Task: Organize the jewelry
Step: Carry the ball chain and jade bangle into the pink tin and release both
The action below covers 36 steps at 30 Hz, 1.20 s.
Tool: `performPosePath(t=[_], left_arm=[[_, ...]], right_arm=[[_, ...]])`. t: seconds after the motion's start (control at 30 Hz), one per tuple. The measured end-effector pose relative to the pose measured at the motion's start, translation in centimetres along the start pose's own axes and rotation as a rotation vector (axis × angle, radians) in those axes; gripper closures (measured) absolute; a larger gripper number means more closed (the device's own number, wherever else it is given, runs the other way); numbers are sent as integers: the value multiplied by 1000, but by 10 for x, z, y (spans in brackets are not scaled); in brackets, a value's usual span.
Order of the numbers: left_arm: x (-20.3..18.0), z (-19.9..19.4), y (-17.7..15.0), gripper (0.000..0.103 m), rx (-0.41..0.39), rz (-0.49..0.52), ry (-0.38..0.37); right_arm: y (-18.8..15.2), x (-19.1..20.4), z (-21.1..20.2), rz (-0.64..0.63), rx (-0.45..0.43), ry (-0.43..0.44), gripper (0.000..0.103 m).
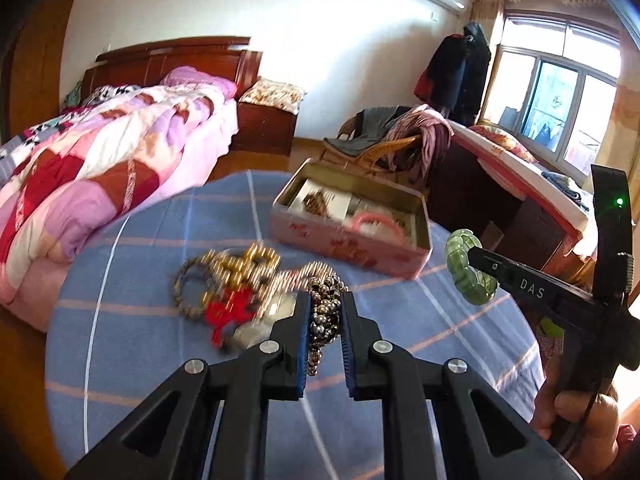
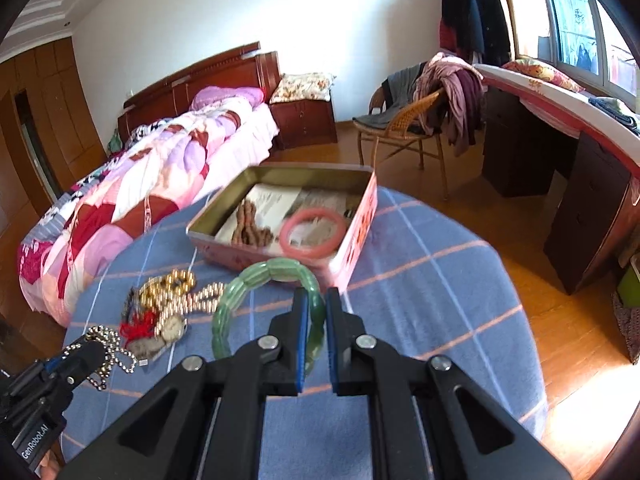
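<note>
Claws (image 1: 325,308) (image 2: 314,308): two, each gripping one bracelet, green (image 2: 264,304) and metal-beaded (image 1: 324,316).

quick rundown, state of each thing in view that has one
left gripper: shut on silver bead chain
silver bead chain: held, dangling
right gripper: shut on green bangle
green bangle: held above the cloth
pink tin: open, no lid on
pink bangle: lying inside the tin
jewelry pile: loose on the blue cloth

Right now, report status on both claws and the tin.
Left claw shut on dark metallic bead strand. Right claw shut on green jade bangle. Open pink tin box ahead, unobstructed. Gold bead pile on blue cloth.
</note>
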<state>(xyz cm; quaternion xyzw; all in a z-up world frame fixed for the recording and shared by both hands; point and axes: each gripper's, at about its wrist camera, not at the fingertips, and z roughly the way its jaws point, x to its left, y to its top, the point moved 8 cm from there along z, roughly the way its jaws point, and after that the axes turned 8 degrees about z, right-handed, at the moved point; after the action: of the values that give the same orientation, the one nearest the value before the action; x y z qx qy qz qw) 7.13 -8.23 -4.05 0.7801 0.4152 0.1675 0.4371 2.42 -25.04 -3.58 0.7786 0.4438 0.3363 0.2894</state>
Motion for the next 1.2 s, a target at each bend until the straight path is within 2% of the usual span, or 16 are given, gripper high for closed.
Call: performPosePath(t=[0.27,0.5,0.83,1.2], left_arm=[[-7,30,61,90,-97,28,-28],[-9,78,90,90,-124,29,-63],[-4,154,85,90,-11,8,-24],[-5,182,67,89,89,44,58]], right_arm=[[50,-1,21,15,-97,-12,92],[69,5,57,-8,-138,-52,92],[56,-4,112,-2,-67,-111,92],[50,-11,127,-9,-18,-120,92]])
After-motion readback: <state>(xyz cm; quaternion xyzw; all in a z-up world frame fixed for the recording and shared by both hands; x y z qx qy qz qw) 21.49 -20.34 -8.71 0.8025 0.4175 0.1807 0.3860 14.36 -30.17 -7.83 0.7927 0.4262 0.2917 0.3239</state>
